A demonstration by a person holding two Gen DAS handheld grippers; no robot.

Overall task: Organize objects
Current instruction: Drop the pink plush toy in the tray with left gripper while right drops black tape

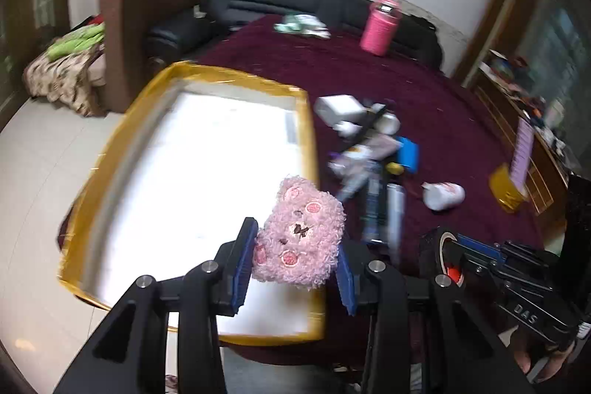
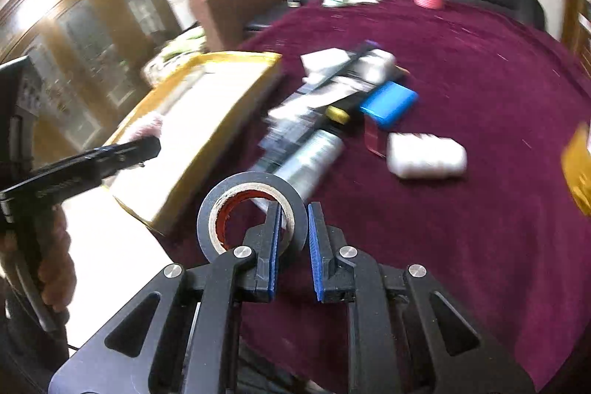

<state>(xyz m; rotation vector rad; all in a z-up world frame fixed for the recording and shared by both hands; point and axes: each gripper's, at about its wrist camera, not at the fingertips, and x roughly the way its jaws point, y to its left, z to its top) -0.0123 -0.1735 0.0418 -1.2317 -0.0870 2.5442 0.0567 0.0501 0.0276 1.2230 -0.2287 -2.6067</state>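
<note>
Left gripper (image 1: 295,259) fingers were clamped on the pink plush toy (image 1: 301,235), held over the near right corner of the yellow-rimmed tray (image 1: 308,120). Right gripper (image 2: 293,242) fingers pinched the wall of the black tape roll (image 2: 251,209) above the maroon surface (image 2: 461,228). Clutter pile just right of the tray: silver can (image 2: 314,154), blue box (image 2: 388,102), white bottle (image 2: 424,156), probably packets, too blurred. Pink bottle (image 1: 380,26) stood well apart at the far edge.

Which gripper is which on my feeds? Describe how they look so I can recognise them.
Both look alike: left gripper and right gripper have black frames with triangular cutouts, silver round bolts, and fingers lined with ribbed blue pads. The right gripper's side, seen from the left camera, carries white "DAS" lettering.
</note>
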